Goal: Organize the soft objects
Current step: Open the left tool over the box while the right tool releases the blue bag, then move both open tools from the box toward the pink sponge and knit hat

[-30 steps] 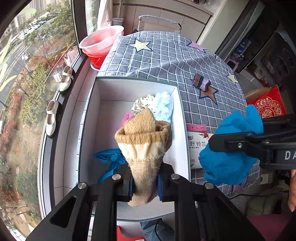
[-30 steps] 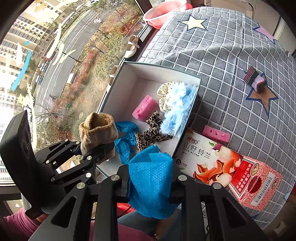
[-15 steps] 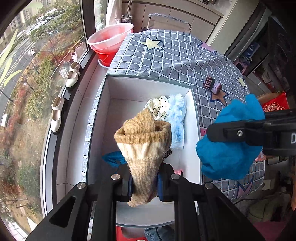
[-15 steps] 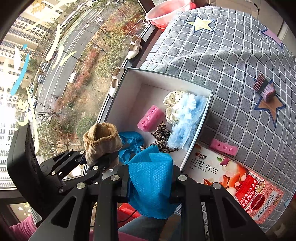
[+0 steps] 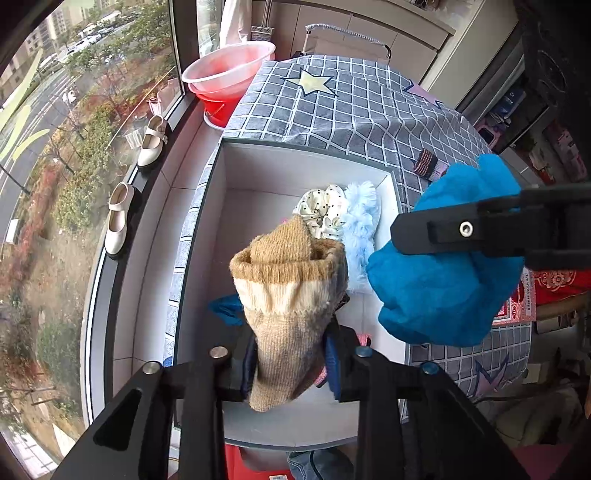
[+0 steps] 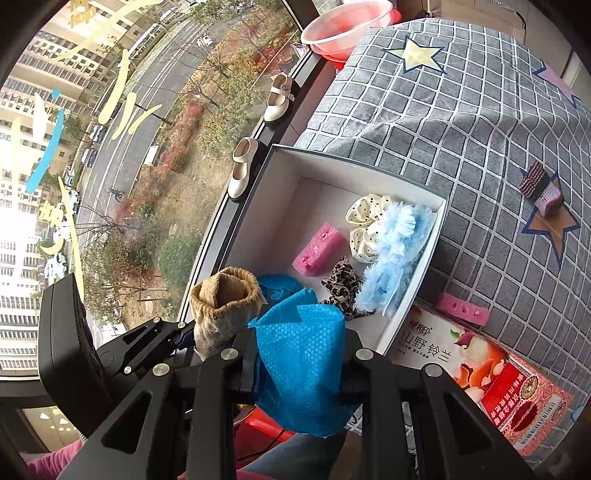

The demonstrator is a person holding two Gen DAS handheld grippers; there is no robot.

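Over the white box (image 5: 389,206), the left gripper (image 5: 291,363) is letting go, jaws spreading with the tan sock (image 5: 288,295) still hanging between them. Just beside it, the right gripper (image 6: 299,363) is clamped on a crumpled blue cloth (image 6: 301,354).

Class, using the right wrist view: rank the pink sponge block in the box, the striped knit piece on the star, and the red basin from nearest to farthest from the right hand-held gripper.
1. Pink sponge block: inside the white box, just beyond the right hand-held gripper.
2. Striped knit piece: far right, on the tablecloth's star.
3. Red basin: top, by the window.
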